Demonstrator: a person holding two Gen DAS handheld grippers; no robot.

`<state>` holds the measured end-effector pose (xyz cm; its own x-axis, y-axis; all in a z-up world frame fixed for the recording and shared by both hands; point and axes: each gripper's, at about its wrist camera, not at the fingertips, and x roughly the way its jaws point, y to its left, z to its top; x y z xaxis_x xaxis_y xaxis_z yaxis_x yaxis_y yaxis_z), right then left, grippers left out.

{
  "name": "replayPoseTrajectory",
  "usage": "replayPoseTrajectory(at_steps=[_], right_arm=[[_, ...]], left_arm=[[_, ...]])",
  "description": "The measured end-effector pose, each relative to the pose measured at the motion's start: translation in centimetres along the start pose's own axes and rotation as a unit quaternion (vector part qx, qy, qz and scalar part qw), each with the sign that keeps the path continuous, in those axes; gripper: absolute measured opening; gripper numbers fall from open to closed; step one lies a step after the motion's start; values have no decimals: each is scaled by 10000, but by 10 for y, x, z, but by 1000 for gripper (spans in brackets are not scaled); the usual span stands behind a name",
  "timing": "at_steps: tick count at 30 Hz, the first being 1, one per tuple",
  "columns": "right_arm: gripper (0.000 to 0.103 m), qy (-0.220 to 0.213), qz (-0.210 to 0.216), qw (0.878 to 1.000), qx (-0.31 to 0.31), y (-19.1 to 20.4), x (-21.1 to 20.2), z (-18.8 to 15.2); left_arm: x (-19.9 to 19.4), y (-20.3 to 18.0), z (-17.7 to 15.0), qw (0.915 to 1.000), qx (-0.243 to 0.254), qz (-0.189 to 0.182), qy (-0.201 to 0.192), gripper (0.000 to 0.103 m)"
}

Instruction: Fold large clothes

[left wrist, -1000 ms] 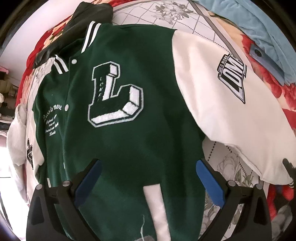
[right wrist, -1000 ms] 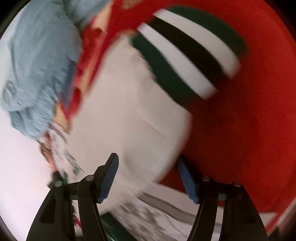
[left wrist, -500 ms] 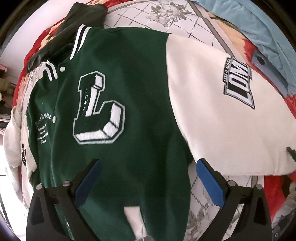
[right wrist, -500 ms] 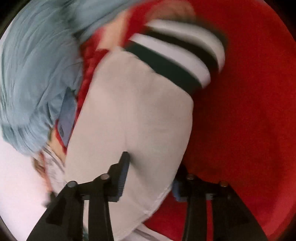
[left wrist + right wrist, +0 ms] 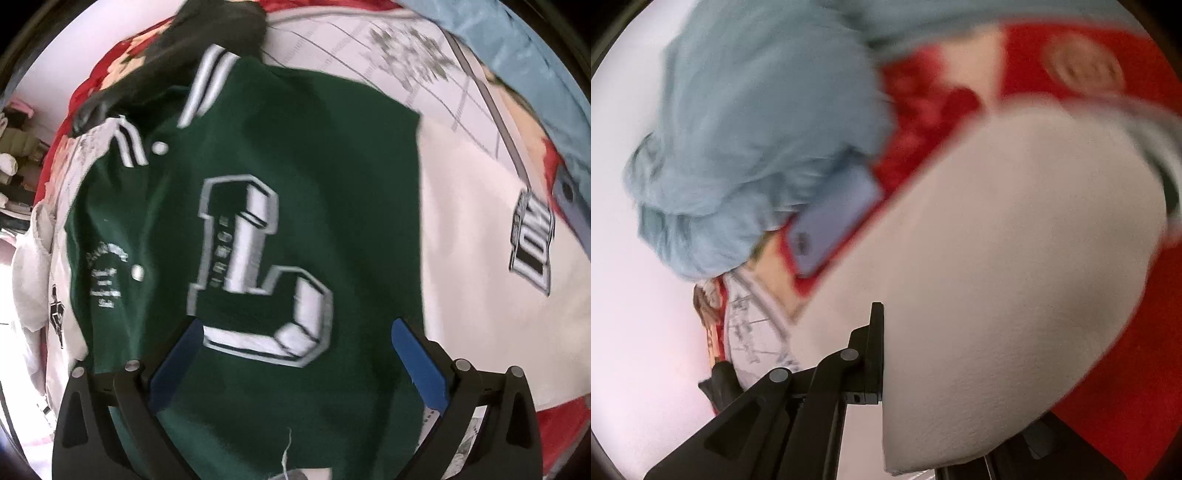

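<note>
The green varsity jacket [image 5: 295, 177] lies front-up across a bed, spread over a white quilt with a grey floral grid [image 5: 388, 48] and a red blanket [image 5: 1126, 369] beneath it. In the left wrist view we see its chest with a large white "L" patch [image 5: 258, 273], white snap buttons down the front, a striped collar at the top, and small white lettering to the left of the snaps (too blurred for us to read). Its white sleeve [image 5: 480, 277] stretches off to the right and carries a black-and-white logo near the frame edge. A black garment [image 5: 177, 48] lies bunched just above the collar, and a light blue cloth [image 5: 757, 129] is heaped at the far side of the bed.

Our left gripper [image 5: 295, 369] hangs over the lower chest of the jacket with its blue-padded fingers spread wide; nothing sits between them but the cloth below, and we cannot tell whether the tips touch it.

Our right gripper [image 5: 886, 354] is pinching the white sleeve [image 5: 997, 277]: the fabric fills the space beside the one finger we can see and drapes over the other, hiding it. The striped cuff shows blurred at the right edge of that view.
</note>
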<state>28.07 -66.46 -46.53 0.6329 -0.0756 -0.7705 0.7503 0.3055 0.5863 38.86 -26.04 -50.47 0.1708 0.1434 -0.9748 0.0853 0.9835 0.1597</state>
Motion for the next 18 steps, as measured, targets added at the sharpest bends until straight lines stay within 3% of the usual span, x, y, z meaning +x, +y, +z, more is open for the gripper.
replayPoseTrajectory(at_steps=[5,7,10,14,16,18], right_arm=[[2,-21,136,9973,-715,81,-32,-35],[2,99,216,9940,-1071,103,-47,-60],[2,356,288,9837,-1736,165,-36,-110],[2,642,232,9579,-2790,240,-10,-187],[2,854,203,9402,-3291,270,4,-231],[2,1001,115,9149,-3908,297,19,-286]], left_arm=[[-7,46,11,9996,-283,0,-35,103],[-4,76,11,9988,-479,63,-14,103],[4,112,7,9968,-786,156,62,103],[20,178,-5,9919,-1221,319,159,103],[30,213,-13,9882,-1460,408,231,103],[39,243,-24,9843,-1669,488,307,103]])
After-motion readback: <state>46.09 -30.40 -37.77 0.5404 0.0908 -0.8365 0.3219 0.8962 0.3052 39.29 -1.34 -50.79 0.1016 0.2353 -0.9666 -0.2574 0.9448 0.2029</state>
